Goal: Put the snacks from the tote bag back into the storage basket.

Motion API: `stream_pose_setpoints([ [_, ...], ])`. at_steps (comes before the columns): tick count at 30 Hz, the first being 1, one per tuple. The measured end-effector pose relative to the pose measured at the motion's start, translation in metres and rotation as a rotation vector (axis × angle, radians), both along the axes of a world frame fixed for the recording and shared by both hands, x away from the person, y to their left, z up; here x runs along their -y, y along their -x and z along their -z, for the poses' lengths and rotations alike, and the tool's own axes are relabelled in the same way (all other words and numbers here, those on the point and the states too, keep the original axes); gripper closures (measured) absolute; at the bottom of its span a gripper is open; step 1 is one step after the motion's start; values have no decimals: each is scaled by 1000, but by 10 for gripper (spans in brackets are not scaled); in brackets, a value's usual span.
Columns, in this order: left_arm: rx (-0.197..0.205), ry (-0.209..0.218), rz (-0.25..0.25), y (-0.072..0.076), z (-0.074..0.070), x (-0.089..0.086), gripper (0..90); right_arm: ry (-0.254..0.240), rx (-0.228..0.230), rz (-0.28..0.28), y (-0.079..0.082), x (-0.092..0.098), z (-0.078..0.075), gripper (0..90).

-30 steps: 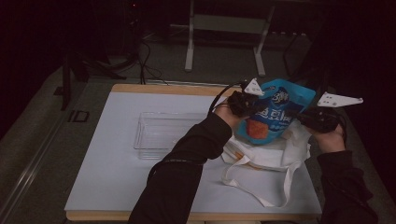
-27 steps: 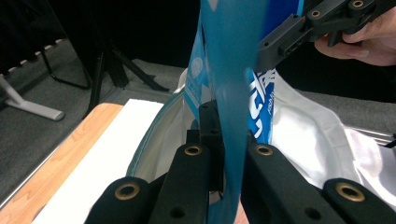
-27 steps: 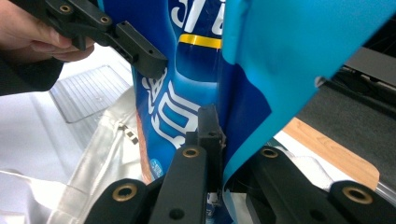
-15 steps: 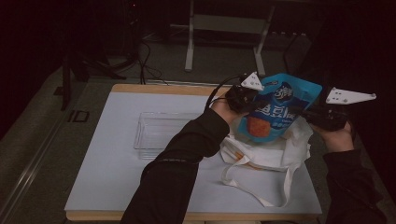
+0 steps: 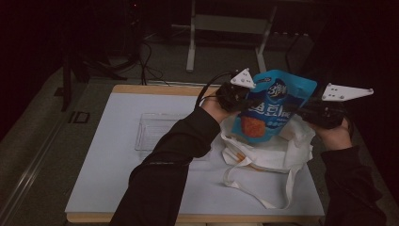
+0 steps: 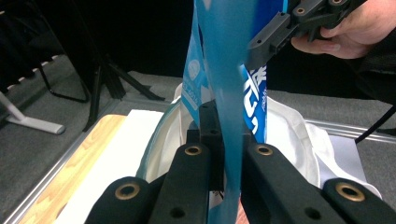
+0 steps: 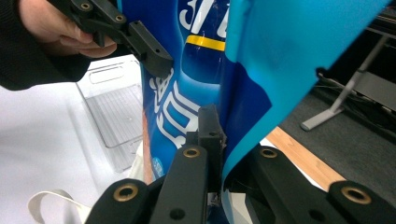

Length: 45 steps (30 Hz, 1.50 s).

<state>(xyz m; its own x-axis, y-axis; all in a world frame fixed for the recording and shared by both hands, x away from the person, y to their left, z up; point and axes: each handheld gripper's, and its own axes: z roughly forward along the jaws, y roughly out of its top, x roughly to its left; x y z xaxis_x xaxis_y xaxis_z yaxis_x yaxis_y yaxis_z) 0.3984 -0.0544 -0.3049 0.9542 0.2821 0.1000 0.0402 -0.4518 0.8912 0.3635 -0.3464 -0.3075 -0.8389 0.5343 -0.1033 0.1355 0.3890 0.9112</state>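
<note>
- We work at a table (image 5: 113, 188) covered in white, with a clear tray (image 5: 153, 132) lying flat left of centre, well apart from the action.
- A white cloth bag (image 5: 282, 150) sits on the right part of the table, its mouth open upward and its handles trailing toward us.
- We hold a blue snack pouch (image 5: 275, 110) in the air just above that open mouth; its long axis stands nearly upright, top edge away from the table, lower edge near the bag's rim or just inside it; we cannot tell which.
- Our left gripper (image 5: 234, 96) is clamped on the pouch's left edge; in the left gripper view the blue film runs straight up between the closed jaws.
- Our right gripper (image 5: 320, 113) is clamped on the right edge; the right gripper view shows the film pinched and folding over the jaws.
- The pouch hangs between both grippers, each about equally near it, and the bag lies directly below.
- We judge the coming move turns on that vertical line: pouch above, bag mouth beneath, so it either goes in or comes out along its own long axis.
</note>
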Motion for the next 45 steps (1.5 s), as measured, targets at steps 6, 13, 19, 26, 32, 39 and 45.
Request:
stream_pose_setpoints([
  [6, 1, -5, 0, 2, -2, -12, 900, 3, -3, -20, -1, -11, -1, 885],
  [13, 1, -6, -13, 5, -4, -28, 900, 9, 2, -51, -2, -25, -4, 885],
  [19, -10, -7, -24, 8, -4, -43, 900, 18, 1, -69, -3, -40, -5, 885],
  [26, 3, -10, -44, 13, -7, -65, 900, 27, 3, -101, -6, -61, -9, 885],
  [32, 9, -14, -64, 18, -11, -83, 900, 32, 7, -130, -8, -79, -13, 886],
  [39, 10, -20, -85, 22, -16, -103, 900, 36, 10, -162, -10, -100, -17, 888],
  [45, 20, -23, -93, 27, -21, -119, 900, 39, 14, -188, -12, -115, -22, 888],
])
